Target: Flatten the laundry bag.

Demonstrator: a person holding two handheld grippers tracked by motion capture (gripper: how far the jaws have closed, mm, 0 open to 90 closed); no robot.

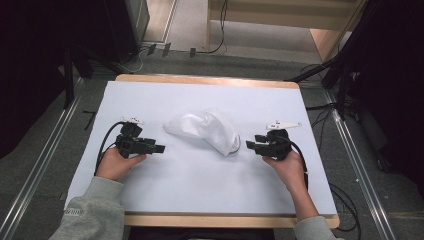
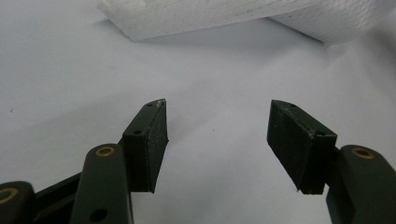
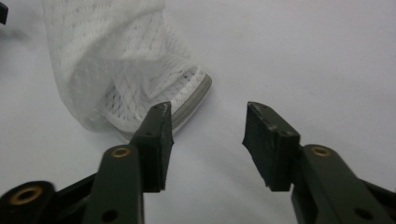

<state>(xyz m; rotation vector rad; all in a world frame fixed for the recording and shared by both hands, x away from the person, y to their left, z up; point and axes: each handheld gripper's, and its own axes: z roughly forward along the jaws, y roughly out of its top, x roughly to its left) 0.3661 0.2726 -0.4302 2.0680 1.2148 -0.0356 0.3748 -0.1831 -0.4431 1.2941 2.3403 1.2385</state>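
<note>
**Q.** What did the figure show at this instant?

**A.** A white mesh bag [image 1: 207, 131] lay crumpled on the white table cover [image 1: 200, 190], between the two claws. The right gripper [image 1: 248, 146] rested on the cover with its jaws partly apart and nothing between the pads; the bag's grey-rimmed mouth [image 3: 191, 105] sat just ahead of its left-hand jaw in the right gripper view, close but not pinched. The left gripper [image 1: 161, 148] stood open wider, also empty, with a folded corner of the bag [image 2: 154, 21] ahead of its jaws and clear of them.

**Q.** What could have gone wrong from this position?

**A.** Judged from the frames, three risks applied.
(a) The rim lay off-centre, towards one jaw of the right gripper. A closure without re-aiming would likely have met air, or nipped one loose layer of mesh.
(b) The mesh looked thin and limp. A pinch on the netting rather than the stiffer rim might have let the bag slide out on lifting, or snagged the weave on a pad's edge.
(c) The left gripper was further from the bag. Had the right claw pulled first, the unanchored bag would probably have dragged across the smooth cover instead of opening.

**Q.** And whether the bag held anything?

**A.** That could not be told.
</note>
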